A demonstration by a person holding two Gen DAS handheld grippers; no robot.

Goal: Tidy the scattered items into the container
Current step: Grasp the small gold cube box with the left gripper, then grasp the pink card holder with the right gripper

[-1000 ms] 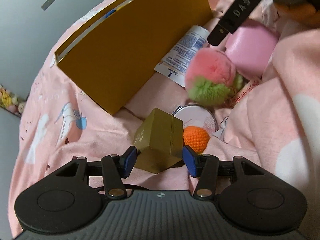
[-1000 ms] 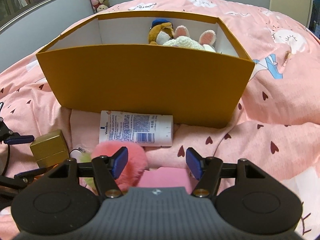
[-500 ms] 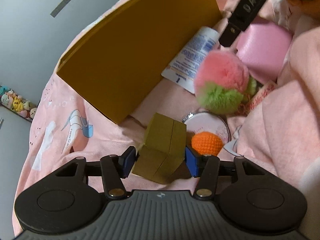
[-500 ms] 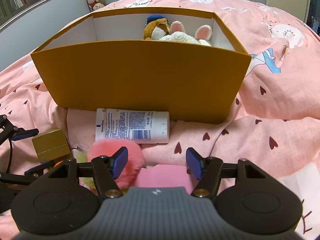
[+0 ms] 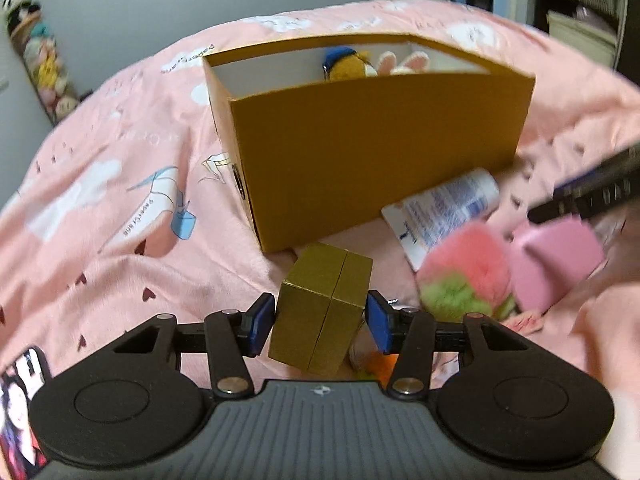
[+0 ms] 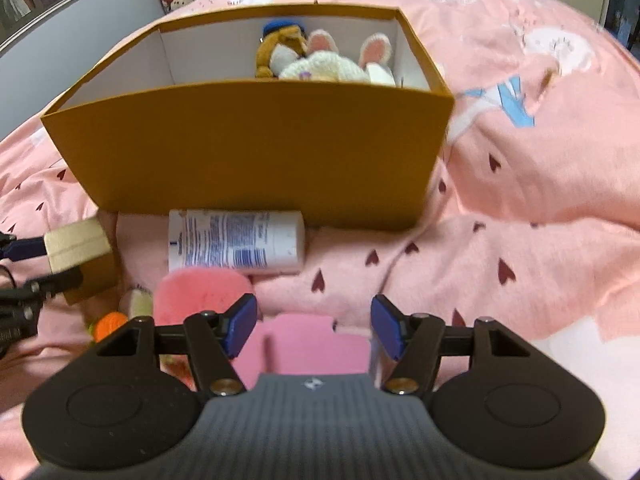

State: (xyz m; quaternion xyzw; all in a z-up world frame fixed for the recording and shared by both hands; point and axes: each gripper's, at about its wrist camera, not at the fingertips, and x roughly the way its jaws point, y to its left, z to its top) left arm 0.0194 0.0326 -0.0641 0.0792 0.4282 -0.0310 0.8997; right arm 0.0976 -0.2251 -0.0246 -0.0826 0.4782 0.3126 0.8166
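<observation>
My left gripper (image 5: 320,322) holds a small gold box (image 5: 324,312) tilted just above the pink bedspread; its jaws are closing, with both blue pads against the box's sides. The right wrist view catches that box (image 6: 76,244) at the far left. The orange cardboard container (image 5: 380,160) stands open behind, with plush toys (image 6: 316,60) inside. My right gripper (image 6: 314,328) is open over a pink case (image 6: 308,344), its pads apart from it. A white lotion tube (image 6: 236,244), a pink-and-green pom-pom (image 5: 464,272) and an orange crochet ball (image 6: 110,322) lie in front of the container.
The pink bedspread (image 5: 120,220) is rumpled, with a raised fold at the right (image 6: 540,184). A phone (image 5: 20,400) lies at the lower left of the left wrist view. Stuffed toys line a shelf (image 5: 40,60) by the grey wall.
My left gripper has rolled and risen with the gold box, lifting it off the bedspread, and now faces the container's open top. The right gripper has hardly moved.
</observation>
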